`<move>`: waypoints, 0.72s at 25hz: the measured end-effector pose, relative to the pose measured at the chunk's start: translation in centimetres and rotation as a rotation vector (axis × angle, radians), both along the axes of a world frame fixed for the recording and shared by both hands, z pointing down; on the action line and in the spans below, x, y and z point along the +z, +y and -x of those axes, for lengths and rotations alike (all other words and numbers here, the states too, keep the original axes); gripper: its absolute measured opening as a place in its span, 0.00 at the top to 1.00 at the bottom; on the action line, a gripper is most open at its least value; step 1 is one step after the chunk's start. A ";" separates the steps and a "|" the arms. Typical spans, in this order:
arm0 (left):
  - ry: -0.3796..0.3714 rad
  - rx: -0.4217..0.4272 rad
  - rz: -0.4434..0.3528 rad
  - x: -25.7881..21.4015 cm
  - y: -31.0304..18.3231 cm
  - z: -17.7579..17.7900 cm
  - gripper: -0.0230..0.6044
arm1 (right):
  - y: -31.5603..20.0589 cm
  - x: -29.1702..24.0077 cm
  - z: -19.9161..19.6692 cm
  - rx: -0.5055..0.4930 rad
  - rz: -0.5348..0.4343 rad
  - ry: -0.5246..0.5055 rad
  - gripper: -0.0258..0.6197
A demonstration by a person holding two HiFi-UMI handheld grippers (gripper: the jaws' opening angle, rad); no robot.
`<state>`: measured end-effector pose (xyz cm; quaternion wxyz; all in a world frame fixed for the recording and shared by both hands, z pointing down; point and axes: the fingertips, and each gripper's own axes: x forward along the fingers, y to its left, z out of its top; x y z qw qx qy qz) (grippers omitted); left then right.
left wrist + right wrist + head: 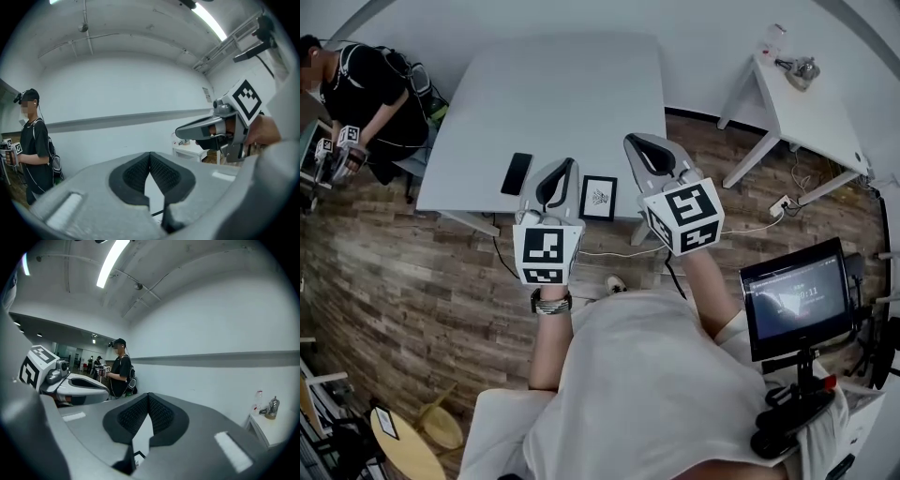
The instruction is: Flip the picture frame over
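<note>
The picture frame (598,198), black-edged with a white picture facing up, lies flat near the front edge of the grey table (553,94). Both grippers are held high above it and point nearly level. My left gripper (563,166) hovers over the frame's left side; in the left gripper view its jaws (150,154) meet at the tips with nothing between them. My right gripper (637,142) hovers over the frame's right side; its jaws (148,395) also meet, empty. Each gripper shows in the other's view: the right gripper (187,132) and the left gripper (70,380).
A black phone (517,173) lies on the table left of the frame. A second white table (806,112) stands at the right with small items. A monitor (795,300) is at my right. A person (356,84) stands at the far left.
</note>
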<state>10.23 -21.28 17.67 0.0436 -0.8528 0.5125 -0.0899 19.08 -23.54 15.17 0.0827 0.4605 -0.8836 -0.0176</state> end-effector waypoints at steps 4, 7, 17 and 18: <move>-0.013 0.013 -0.013 -0.2 0.1 0.7 0.96 | 0.4 -0.4 1.0 0.000 -0.012 0.001 0.96; -0.014 0.019 -0.025 -0.5 0.1 2.1 0.96 | 0.6 -0.7 2.3 0.004 -0.023 0.002 0.96; -0.030 0.051 -0.078 -3.4 -0.1 1.7 0.96 | 0.8 -3.3 2.4 0.024 -0.063 -0.002 0.96; -0.030 0.058 -0.080 -3.5 -0.1 1.7 0.96 | 0.8 -3.3 2.6 0.023 -0.061 -0.006 0.96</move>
